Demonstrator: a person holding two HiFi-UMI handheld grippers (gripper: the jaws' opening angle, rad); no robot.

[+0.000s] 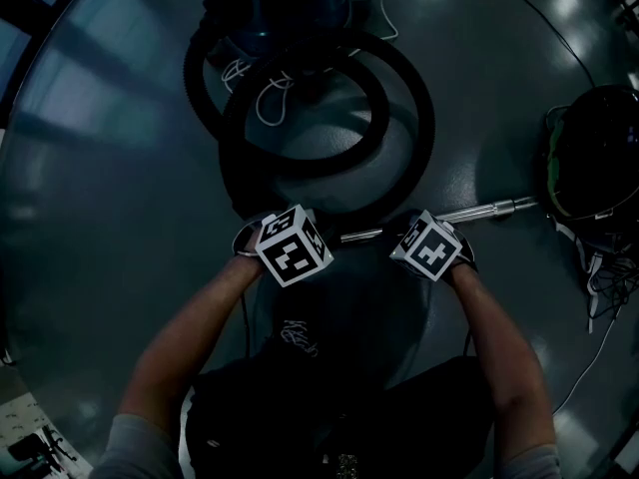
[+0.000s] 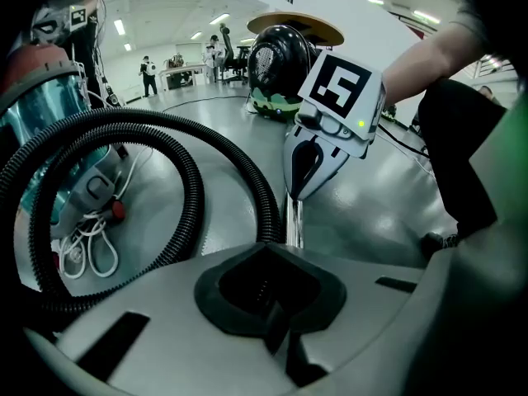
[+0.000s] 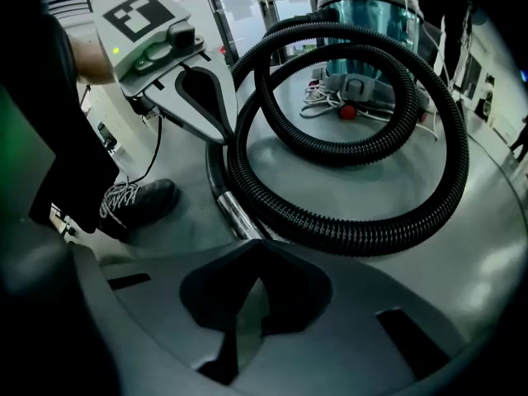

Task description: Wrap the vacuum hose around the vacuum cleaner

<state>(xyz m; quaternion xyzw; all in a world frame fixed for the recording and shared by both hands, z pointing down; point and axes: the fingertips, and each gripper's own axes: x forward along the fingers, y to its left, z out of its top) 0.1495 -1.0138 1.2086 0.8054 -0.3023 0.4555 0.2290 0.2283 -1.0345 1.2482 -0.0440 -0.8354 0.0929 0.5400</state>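
**Black hose lies looped on the floor, both tools closed**

Black ribbed vacuum hose (image 1: 417,98) lies on the smooth grey floor (image 1: 120,168) in two overlapping loops. The loops rest in front of the vacuum cleaner (image 1: 290,3), a canister with a clear teal body and a red top, and none of the hose is wound round the canister. A white cord (image 1: 272,98) lies bunched at the canister's foot, inside the loops.

From the near end of the hose a chrome metal tube (image 1: 479,211) runs along the floor towards a black domed object with a green rim (image 1: 594,148).

The left hand-held gripper (image 3: 213,126) points steeply down, its tip just over the dark curved piece where the hose meets the tube. Its jaws are pressed together and nothing shows between them.

The right hand-held gripper (image 2: 297,184) also points steeply down, with its tip right above the chrome tube. Whether it touches the tube cannot be made out. Its jaws are likewise closed, with nothing gripped.

The two tools are near each other, side by side, at the closest edge of the outer loop. A dark lace-up shoe (image 3: 136,205) stands on the floor just behind the left tool.
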